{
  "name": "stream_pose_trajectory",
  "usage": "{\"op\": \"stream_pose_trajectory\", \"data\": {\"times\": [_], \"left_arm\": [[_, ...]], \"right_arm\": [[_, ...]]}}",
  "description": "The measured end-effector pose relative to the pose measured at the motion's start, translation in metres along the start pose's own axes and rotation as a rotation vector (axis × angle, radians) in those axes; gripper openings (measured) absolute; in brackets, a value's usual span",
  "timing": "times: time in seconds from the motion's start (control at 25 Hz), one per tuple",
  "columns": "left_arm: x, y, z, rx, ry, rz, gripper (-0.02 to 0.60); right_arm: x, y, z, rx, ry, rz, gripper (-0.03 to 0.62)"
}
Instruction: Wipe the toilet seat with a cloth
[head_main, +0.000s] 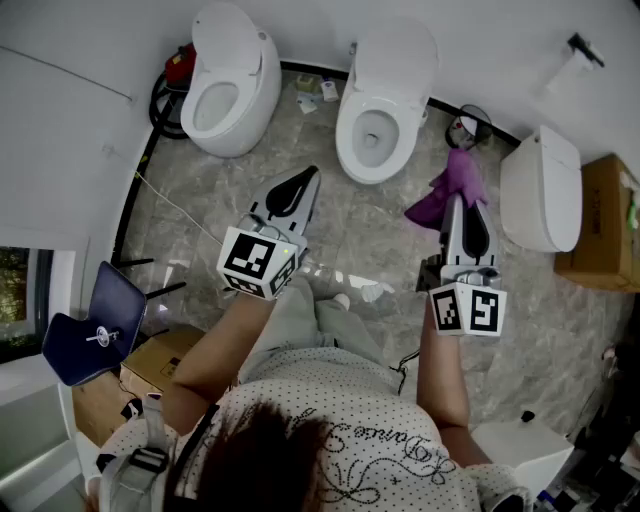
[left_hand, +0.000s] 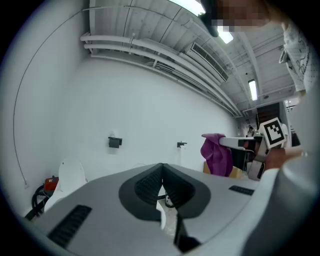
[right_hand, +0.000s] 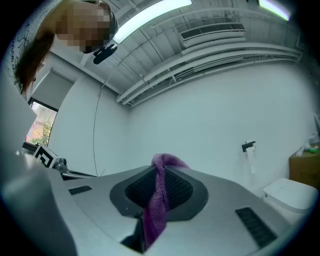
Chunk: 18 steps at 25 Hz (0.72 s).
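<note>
Bare floor (head_main: 370, 230) fronts the middle toilet (head_main: 385, 100); closed toilet (head_main: 543, 190) flanks right.

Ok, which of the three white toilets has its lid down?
The rightmost white toilet, beside the brown cardboard box; the left and middle ones show open bowls.

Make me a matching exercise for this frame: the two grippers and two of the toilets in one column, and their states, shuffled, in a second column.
Column A
1. left gripper
2. right gripper
3. right-hand toilet
4. middle toilet

Column B
a. lid down
b. shut on the purple cloth
c. jaws together, nothing between them
d. lid up, bowl showing

Pairs: 1-c, 2-b, 3-a, 4-d
</note>
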<state>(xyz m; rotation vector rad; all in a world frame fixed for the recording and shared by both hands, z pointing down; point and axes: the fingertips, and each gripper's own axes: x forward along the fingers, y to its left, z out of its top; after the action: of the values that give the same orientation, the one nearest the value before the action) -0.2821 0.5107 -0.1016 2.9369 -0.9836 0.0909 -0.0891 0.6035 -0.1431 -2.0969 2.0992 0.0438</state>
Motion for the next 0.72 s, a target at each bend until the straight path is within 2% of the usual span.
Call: {"op": "stream_pose_trajectory", "data": {"times": [0.48,0.72], "left_arm": [[0.001,-0.002,0.004,0.006,0.005,0.003,0.005],[0.014,-0.008,0.009,0.008,-0.011,0.028,0.003]], "right_arm": [[-0.003,-0.004,0.002,0.036,-0.014,0.006,0.055],[0.001,-0.021,0.007,0.035,-0.019,0.02,0.055]]}}
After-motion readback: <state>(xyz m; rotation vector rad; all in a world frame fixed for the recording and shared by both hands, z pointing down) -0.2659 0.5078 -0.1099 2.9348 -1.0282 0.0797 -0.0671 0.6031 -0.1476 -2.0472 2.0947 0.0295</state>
